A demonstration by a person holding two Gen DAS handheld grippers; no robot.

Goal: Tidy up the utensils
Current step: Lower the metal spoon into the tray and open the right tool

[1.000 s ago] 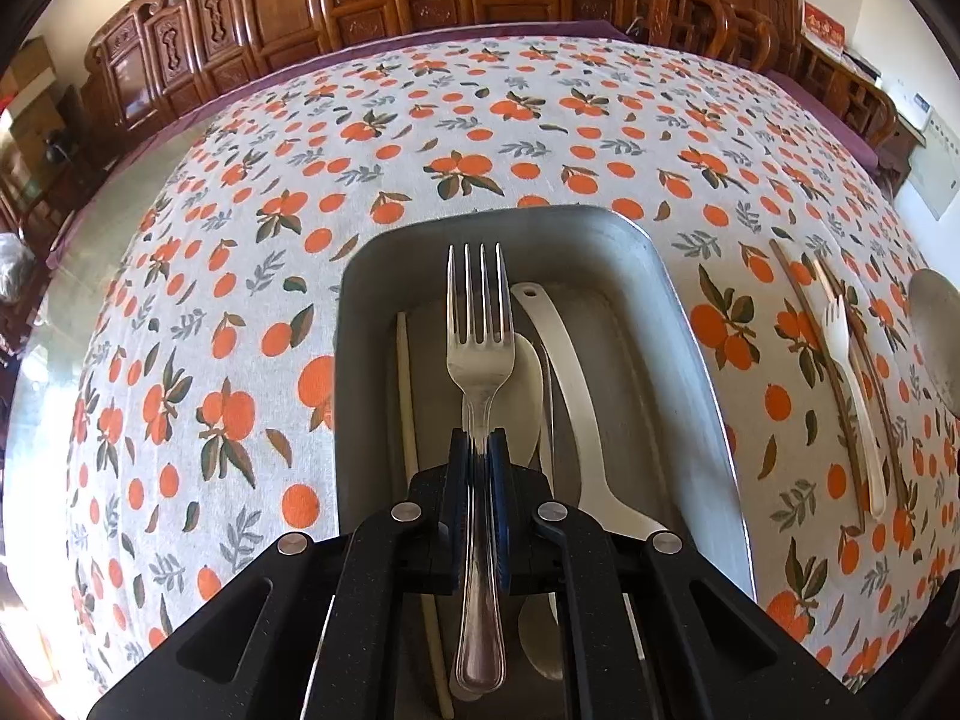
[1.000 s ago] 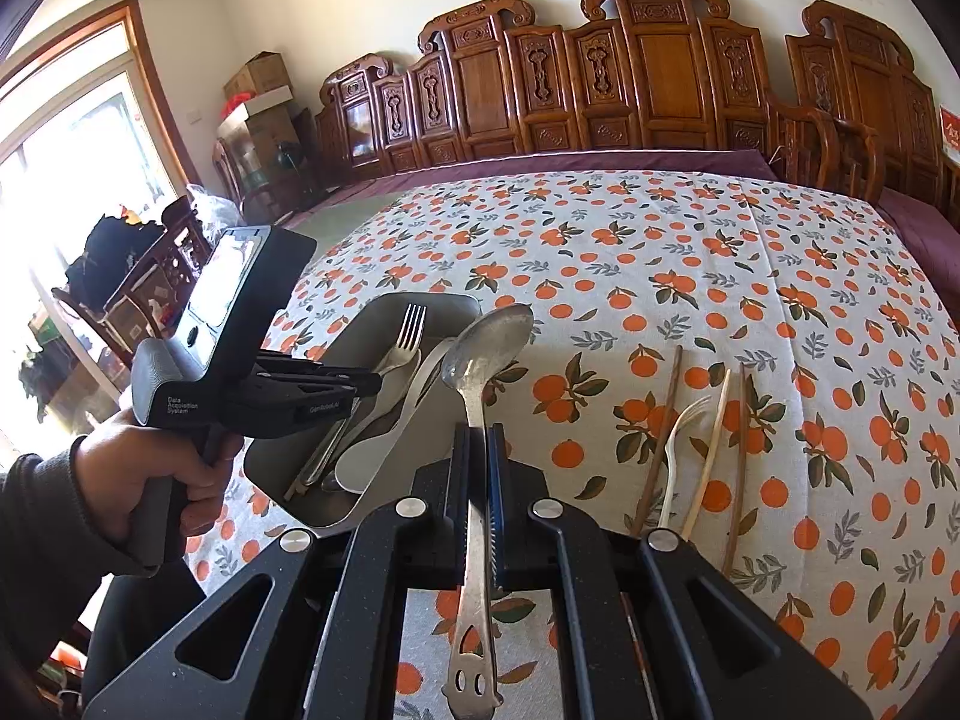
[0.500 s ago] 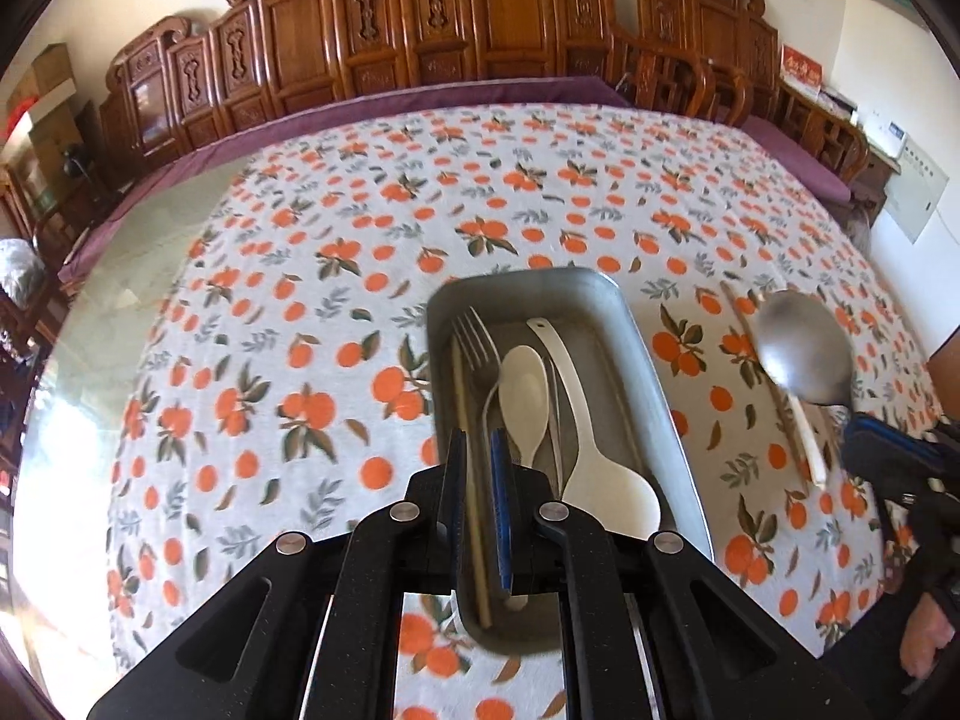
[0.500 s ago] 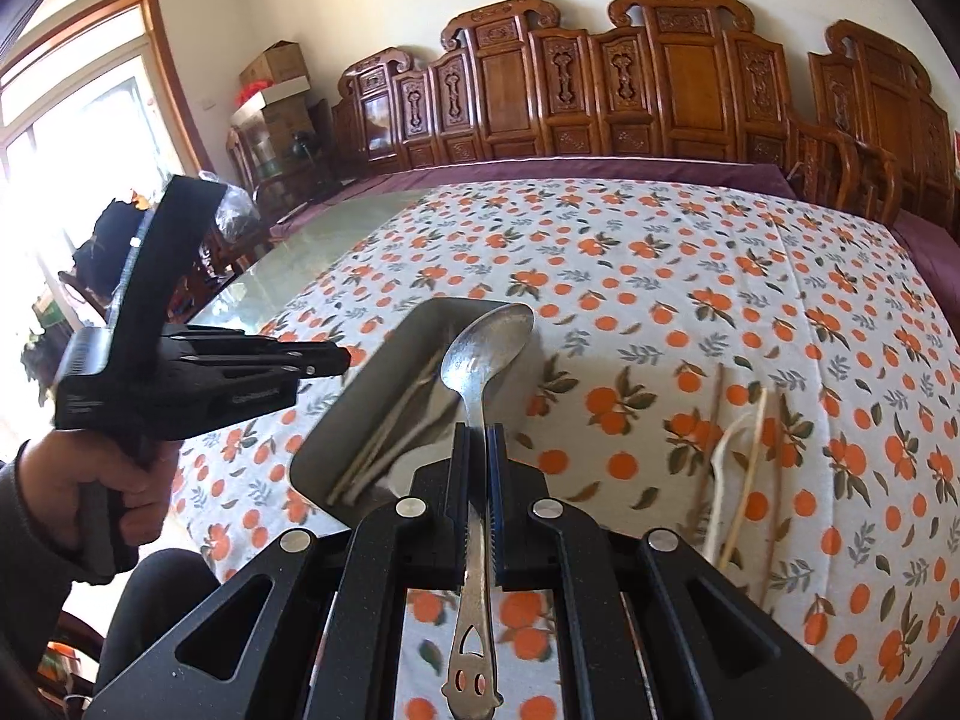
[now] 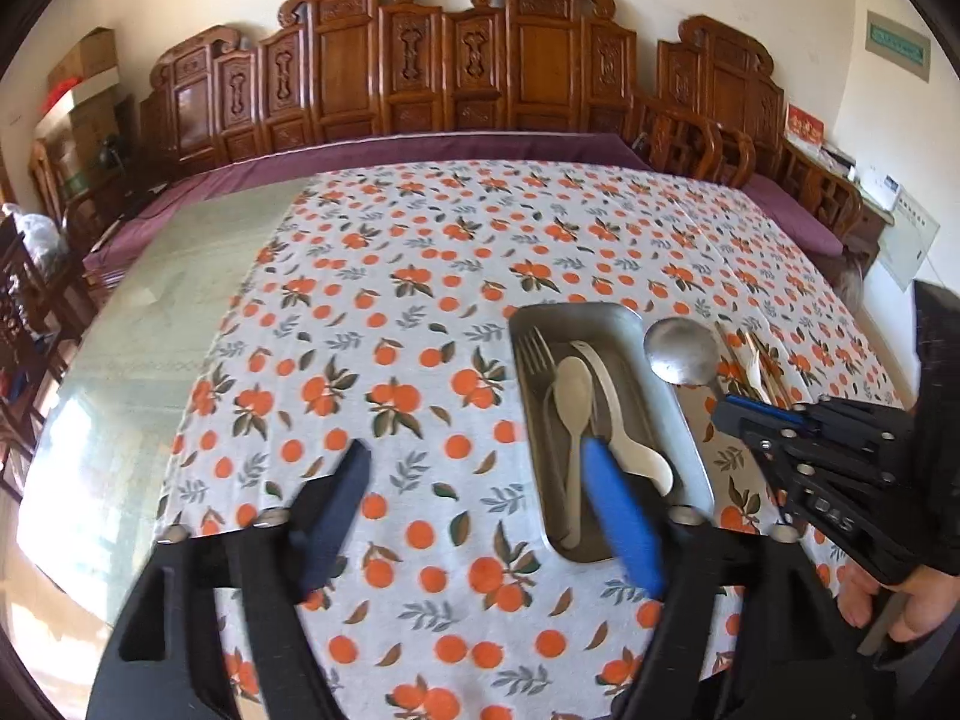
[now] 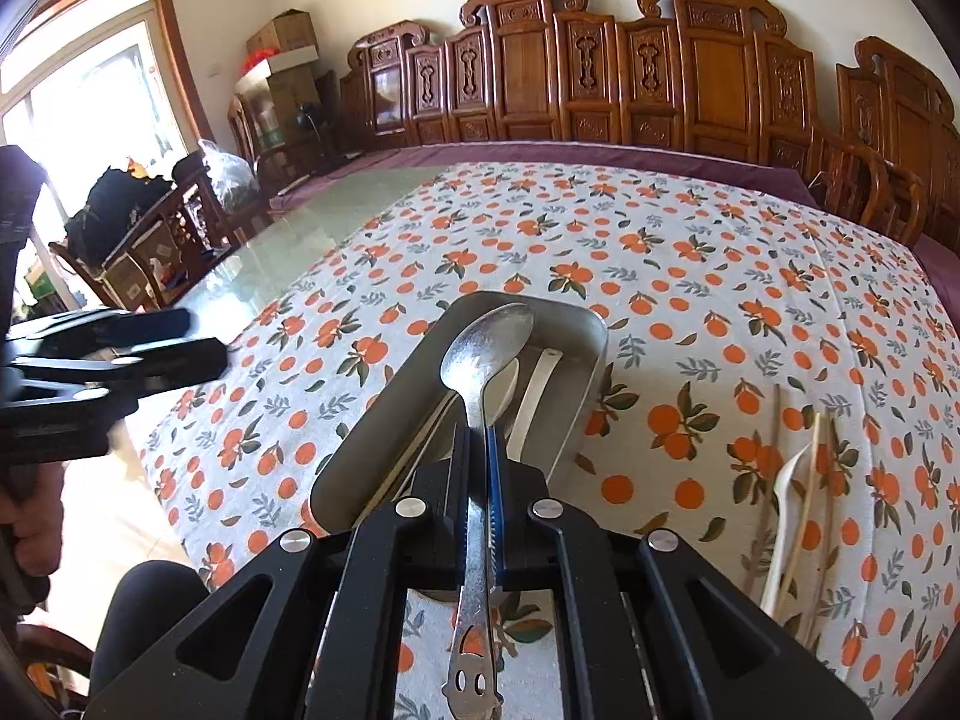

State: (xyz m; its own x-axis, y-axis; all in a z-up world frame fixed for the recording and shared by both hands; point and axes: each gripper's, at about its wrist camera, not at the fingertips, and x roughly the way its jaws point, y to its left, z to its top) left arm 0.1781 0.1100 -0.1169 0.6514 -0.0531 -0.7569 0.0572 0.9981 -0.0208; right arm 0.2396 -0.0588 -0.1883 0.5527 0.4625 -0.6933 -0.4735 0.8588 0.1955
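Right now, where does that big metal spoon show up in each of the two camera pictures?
Left wrist view: metal spoon at right, bowl just beyond the metal tray's right rim, held by the right gripper.
Right wrist view: centre, spoon clamped, bowl over the tray.
Shared landmark: the tray.

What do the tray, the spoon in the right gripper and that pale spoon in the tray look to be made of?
Tray: likely brushed steel or aluminium, dull grey with a soft sheen. Held spoon: polished metal, probably stainless, with mirror-like glare on its bowl. Pale spoon: matte cream with no glare, so probably plastic, possibly ceramic.
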